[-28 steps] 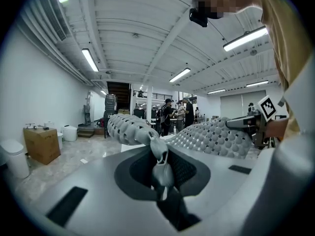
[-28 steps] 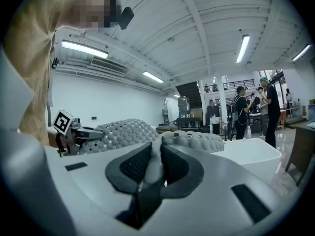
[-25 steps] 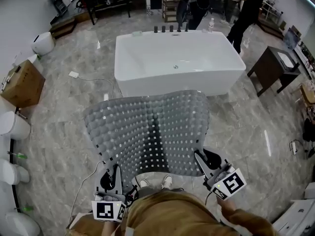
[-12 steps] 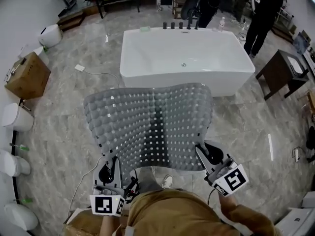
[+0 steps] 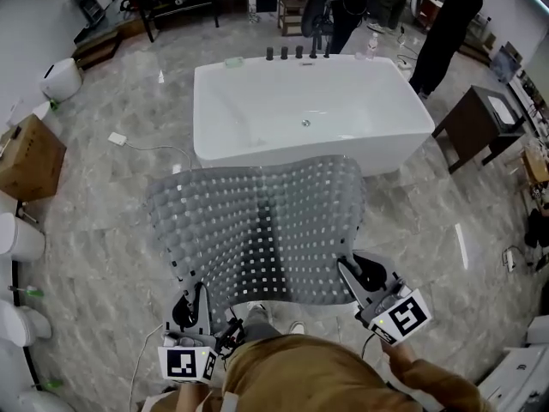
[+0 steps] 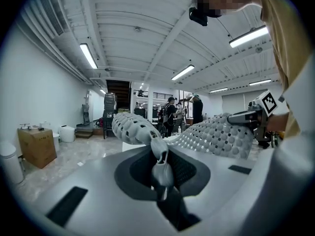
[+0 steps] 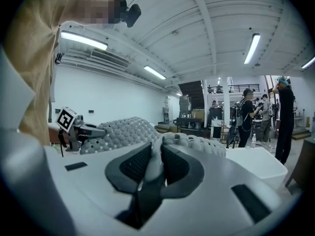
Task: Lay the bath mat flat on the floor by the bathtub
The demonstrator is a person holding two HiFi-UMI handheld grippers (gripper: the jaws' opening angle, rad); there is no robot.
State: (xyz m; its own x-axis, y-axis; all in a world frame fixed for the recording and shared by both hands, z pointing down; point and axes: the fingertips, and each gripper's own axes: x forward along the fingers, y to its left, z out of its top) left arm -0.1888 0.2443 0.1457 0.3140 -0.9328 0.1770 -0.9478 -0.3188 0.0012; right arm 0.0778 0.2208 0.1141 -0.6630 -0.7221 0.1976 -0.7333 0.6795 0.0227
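Head view: you hold the grey perforated bath mat (image 5: 257, 230) spread in the air before the white bathtub (image 5: 309, 110), with its near edge pinched at both corners and its far edge arching up in front of the tub's near wall. The left claw (image 5: 190, 305) is clenched on the near left corner, and the left gripper view shows a fold of the mat squeezed between its pads. The right claw (image 5: 356, 273) grips the near right corner the same way.

The task looks roughly midway. The mat is opened out and faces the tub, but none of it appears to lie on the marble floor (image 5: 103, 187) yet. What seems left is to lower it, land the far edge beside the tub, flatten it and let go.

You carry both claws low, close to your waist and well apart. Their jaws point forward toward the tub and their marker cubes (image 5: 401, 318) face back toward you. People (image 5: 442, 24) stand beyond the tub.
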